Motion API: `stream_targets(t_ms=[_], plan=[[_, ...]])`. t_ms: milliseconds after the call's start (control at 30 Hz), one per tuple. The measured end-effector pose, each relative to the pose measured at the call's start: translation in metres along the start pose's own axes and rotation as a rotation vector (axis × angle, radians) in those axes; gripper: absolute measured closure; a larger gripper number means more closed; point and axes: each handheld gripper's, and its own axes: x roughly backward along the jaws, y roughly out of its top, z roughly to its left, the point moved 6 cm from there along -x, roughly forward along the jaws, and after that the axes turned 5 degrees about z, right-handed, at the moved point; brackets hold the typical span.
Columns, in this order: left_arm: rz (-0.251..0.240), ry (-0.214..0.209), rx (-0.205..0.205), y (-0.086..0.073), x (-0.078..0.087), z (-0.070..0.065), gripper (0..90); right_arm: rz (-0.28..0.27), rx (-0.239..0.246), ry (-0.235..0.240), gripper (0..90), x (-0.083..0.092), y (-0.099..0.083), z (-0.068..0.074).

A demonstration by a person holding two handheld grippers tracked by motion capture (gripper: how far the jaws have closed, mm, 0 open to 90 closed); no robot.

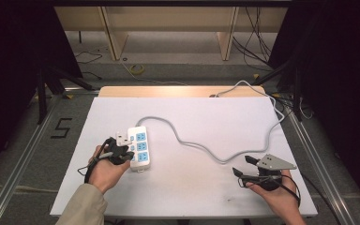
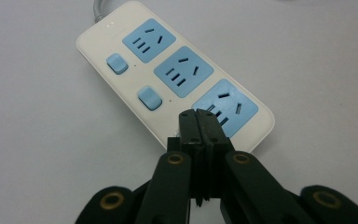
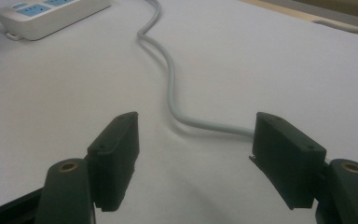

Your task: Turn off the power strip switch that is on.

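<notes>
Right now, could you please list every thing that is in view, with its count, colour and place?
power strip: one, white with three blue sockets, left part of the table, at the left gripper's tips
switches: two visible, blue, beside the sockets
cable: one, grey, winding from the strip across and off the far right edge
table: one, white top
floor marking: one, black, left of the table
left gripper: one, black, jaws shut, above the strip's nearest socket
right gripper: one, black, jaws open, near the cable
hands: two, at the near edge
</notes>
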Motion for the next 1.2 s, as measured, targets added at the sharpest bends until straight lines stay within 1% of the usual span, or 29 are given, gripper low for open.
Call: stream_targets(t_ms=[333,500,533,633,667,733,933,1067,1200], plan=[[0.022,-0.002,0.004,0.005,-0.003,-0.001,89.9,-0.001,0.002,-0.003,32.7,0.001,0.0,0.0],[0.038,-0.004,0.004,0.007,-0.004,0.0,89.9,0.0,0.002,-0.001,32.7,0.0,0.0,0.0],[0.047,-0.008,0.002,0.008,-0.005,0.0,89.8,0.001,0.003,-0.002,32.6,0.0,0.0,0.0],[0.048,-0.007,0.005,0.009,-0.006,0.0,89.8,0.001,0.003,-0.001,32.7,0.0,0.0,0.0],[0.058,-0.009,0.01,0.01,-0.006,0.001,89.8,0.001,0.002,-0.001,32.7,0.0,0.0,0.0],[0.06,-0.01,0.012,0.01,-0.007,0.001,89.8,0.006,0.003,-0.001,32.7,0.0,-0.001,0.0],[0.092,-0.012,0.007,0.013,-0.008,0.004,89.8,0.001,0.004,-0.002,32.6,0.0,0.0,0.0],[0.099,-0.011,0.007,0.014,-0.007,0.006,89.8,0.0,0.0,0.001,32.6,0.0,0.0,0.0],[0.108,-0.011,0.009,0.015,-0.006,0.008,89.8,0.005,0.007,-0.001,32.7,0.0,0.0,0.0]])
